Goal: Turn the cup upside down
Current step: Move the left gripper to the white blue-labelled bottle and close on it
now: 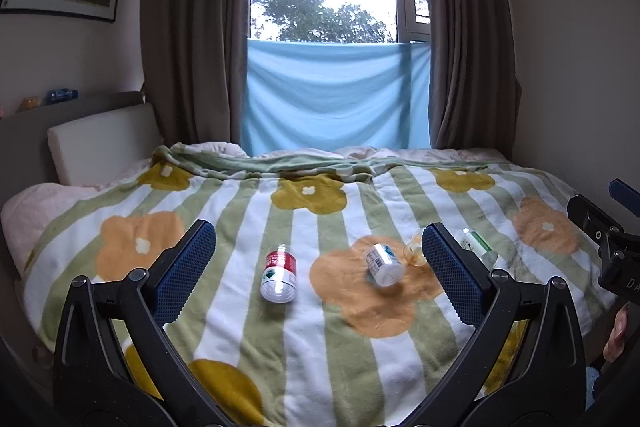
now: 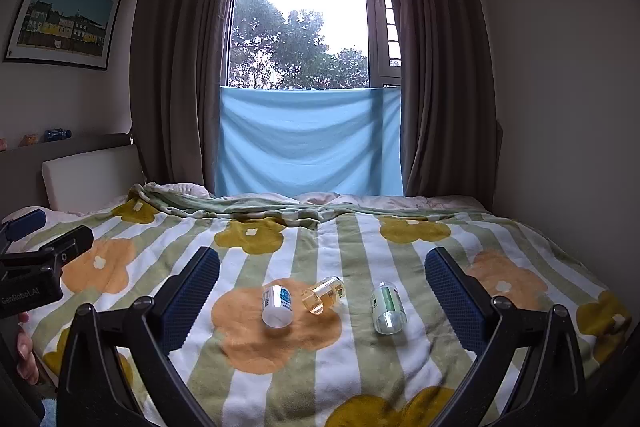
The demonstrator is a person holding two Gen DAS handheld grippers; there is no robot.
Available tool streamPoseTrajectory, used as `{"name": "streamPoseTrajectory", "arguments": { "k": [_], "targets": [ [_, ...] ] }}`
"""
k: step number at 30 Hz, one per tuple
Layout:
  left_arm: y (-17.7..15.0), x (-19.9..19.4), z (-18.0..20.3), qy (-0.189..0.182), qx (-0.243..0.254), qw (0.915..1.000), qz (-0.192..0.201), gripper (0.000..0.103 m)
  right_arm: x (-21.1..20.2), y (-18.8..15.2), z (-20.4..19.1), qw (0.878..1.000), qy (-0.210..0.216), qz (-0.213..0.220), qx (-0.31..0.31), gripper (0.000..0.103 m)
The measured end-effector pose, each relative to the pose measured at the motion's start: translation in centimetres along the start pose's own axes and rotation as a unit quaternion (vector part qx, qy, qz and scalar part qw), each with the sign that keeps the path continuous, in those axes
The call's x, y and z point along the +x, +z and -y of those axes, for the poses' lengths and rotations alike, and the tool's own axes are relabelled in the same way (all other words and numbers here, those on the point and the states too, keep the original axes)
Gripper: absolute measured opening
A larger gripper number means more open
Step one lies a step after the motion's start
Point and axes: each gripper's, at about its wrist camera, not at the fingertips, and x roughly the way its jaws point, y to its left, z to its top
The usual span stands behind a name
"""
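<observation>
Several small cups lie on their sides on a flowered striped blanket [image 1: 288, 347]. A red-labelled cup [image 1: 279, 273] lies in the middle of the left wrist view, between my left gripper's open fingers. A blue-labelled white cup [image 1: 383, 264] [image 2: 277, 305], a small amber cup [image 1: 416, 252] [image 2: 323, 294] and a green-labelled cup [image 1: 478, 246] [image 2: 387, 308] lie to its right. My left gripper [image 1: 319, 273] is open and empty, above the blanket short of the cups. My right gripper [image 2: 322, 301] is open and empty, with the three right cups between its fingers, further off.
The bed ends at a headboard cushion [image 1: 104, 143] on the left and a wall on the right. Brown curtains and a blue cloth [image 1: 336, 95] hang behind the bed at the window. The right gripper's body [image 1: 608, 243] shows at the right edge of the left wrist view.
</observation>
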Motion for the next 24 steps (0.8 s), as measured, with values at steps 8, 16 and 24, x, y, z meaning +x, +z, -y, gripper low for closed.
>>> {"name": "streamPoseTrajectory", "arguments": {
  "k": [8,16,24],
  "targets": [
    [0.8,9.8,1.4,-0.056,-0.002,0.9930,-0.105,0.103,2.8,-1.8,0.9,0.999,0.003,-0.043,0.002,0.103],
    [-1.0,25.5,5.0,-0.091,0.015,0.9618,-0.258,0.103,6.2,-4.1,2.3,0.996,0.004,-0.092,0.018,0.103],
    [-6.4,39.0,7.8,-0.081,0.005,0.9096,-0.408,0.103,10.0,-6.8,3.5,0.989,0.011,-0.143,0.031,0.103]
  ]
}}
